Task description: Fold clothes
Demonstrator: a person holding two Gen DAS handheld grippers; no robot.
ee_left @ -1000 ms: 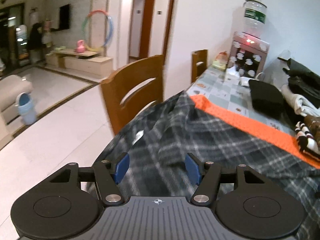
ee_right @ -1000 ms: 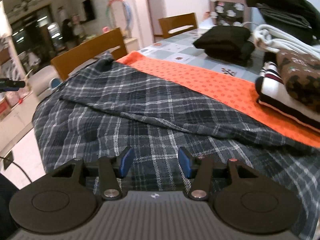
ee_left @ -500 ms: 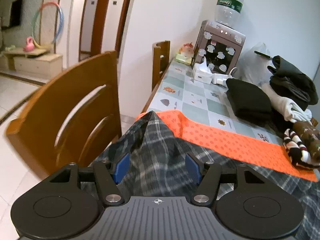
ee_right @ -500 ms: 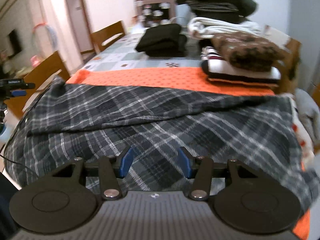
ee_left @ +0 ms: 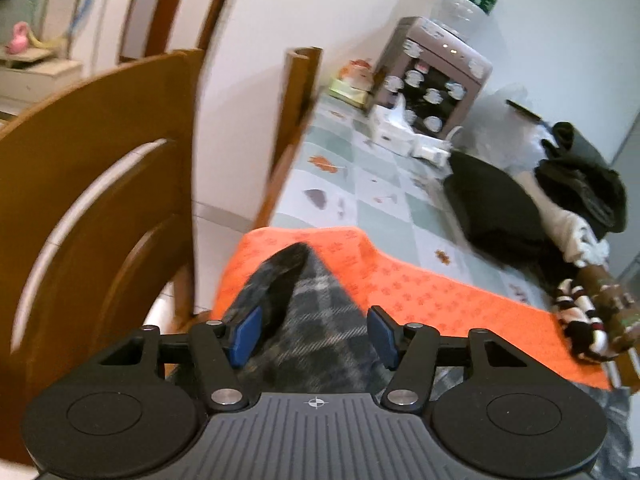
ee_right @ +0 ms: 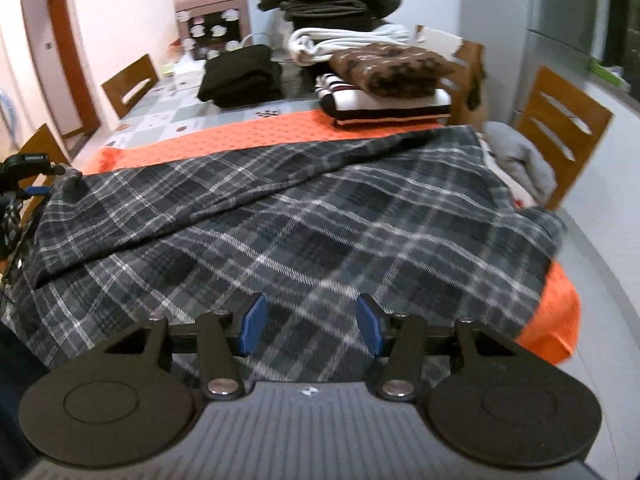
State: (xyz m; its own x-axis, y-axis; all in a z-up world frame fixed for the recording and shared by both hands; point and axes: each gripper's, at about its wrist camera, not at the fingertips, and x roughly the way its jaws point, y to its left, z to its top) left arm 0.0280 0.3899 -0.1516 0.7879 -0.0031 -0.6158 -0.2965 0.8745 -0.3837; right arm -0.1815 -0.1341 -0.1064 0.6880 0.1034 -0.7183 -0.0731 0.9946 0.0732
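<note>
A dark grey plaid garment [ee_right: 304,216] lies spread over an orange mat [ee_right: 256,132] on the table. In the left wrist view its peaked corner [ee_left: 304,280] rises between the blue pads [ee_left: 246,336] of my left gripper [ee_left: 314,336]. The jaws are closing around that corner, with a gap still showing at each pad. My right gripper [ee_right: 311,325] hovers open over the garment's near edge, with the cloth lying flat beneath and nothing pinched. The right wrist view also shows the left gripper [ee_right: 28,164] at the garment's far left corner.
Folded stacks [ee_right: 384,80] and a black pile [ee_right: 240,76] crowd the back of the table, in front of a water dispenser [ee_left: 436,76]. Wooden chairs [ee_left: 92,184] stand close on the left, and another chair [ee_right: 560,128] on the right holds a grey cloth [ee_right: 516,156].
The left gripper has swung from the room toward the table and come down on the garment's peaked corner, with its jaws narrower. The right gripper has moved right along the near edge and rolled.
</note>
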